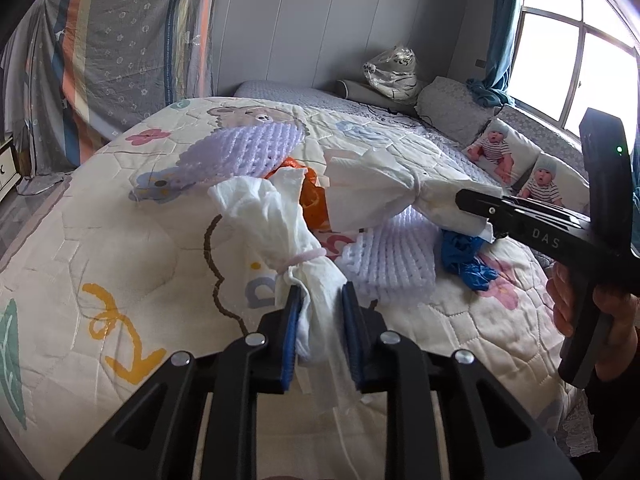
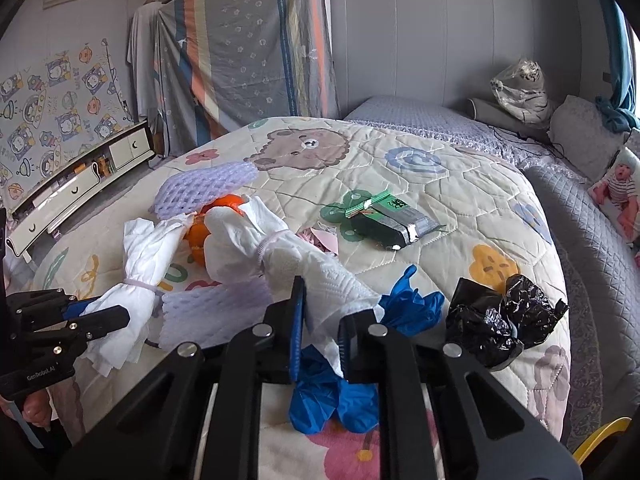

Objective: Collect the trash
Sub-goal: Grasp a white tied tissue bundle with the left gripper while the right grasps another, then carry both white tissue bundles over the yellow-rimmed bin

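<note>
White tissue fills both grips: the left gripper [image 1: 320, 312] is clenched on the tail of one banded tissue bundle [image 1: 276, 220], and the right gripper [image 2: 322, 320] is clenched on the tail of a second tissue bundle [image 2: 288, 256], jaws drawn nearly together with only soft paper between the pads. Each bundle is cinched by a thin band, its loose end flaring over the quilt [image 2: 460, 208].

Risk lies in that paper. It looks thin, so a quick tug could tear the tail and leave the bundle behind, or the tissue could slide out of the blue pads.

Just beneath the right gripper lie blue gloves [image 2: 332, 400], close enough to snag and come along. Beside them rests a white foam net [image 2: 208, 312], and a crumpled black bag [image 2: 504, 320] sits to the right. Further on, an orange peel [image 2: 200, 236] lies against the bundles under a lavender foam net [image 2: 204, 192], and a green wrapper [image 2: 388, 220] lies well apart, mid-quilt.
</note>
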`<state>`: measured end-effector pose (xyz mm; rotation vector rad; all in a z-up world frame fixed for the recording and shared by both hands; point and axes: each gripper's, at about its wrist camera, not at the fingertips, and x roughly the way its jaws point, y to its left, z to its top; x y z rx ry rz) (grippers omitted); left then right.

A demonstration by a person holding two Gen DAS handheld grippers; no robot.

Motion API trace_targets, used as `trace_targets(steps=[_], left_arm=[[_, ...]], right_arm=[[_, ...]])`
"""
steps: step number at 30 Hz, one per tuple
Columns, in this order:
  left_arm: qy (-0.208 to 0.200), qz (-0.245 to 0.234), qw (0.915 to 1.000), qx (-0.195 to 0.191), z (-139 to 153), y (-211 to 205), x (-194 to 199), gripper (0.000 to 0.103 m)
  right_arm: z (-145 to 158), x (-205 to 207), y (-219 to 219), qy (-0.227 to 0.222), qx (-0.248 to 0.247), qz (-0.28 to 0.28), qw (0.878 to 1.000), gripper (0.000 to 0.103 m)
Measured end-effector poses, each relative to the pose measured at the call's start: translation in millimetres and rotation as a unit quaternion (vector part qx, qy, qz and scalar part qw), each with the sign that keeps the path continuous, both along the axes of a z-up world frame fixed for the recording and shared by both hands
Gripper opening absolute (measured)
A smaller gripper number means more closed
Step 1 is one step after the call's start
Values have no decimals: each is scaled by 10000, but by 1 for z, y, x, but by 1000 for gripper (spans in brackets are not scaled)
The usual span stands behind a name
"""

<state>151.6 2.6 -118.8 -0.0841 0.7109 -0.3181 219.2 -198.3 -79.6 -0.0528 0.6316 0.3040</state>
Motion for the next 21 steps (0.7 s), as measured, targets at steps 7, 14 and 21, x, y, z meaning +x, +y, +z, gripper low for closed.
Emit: trace_targets(steps=[7, 14, 21], left_arm=[[-173, 32, 9998, -66, 11, 4, -8, 19], [-456, 94, 9988, -135, 29, 13, -16, 19], [-645, 127, 9978, -83, 42, 13, -20, 19]], right_arm=[[14, -12, -1, -219, 44, -49, 9997, 12], [34, -27, -10, -457, 136, -230, 9986, 12], [46, -42, -25, -633, 201, -446, 9968, 12]])
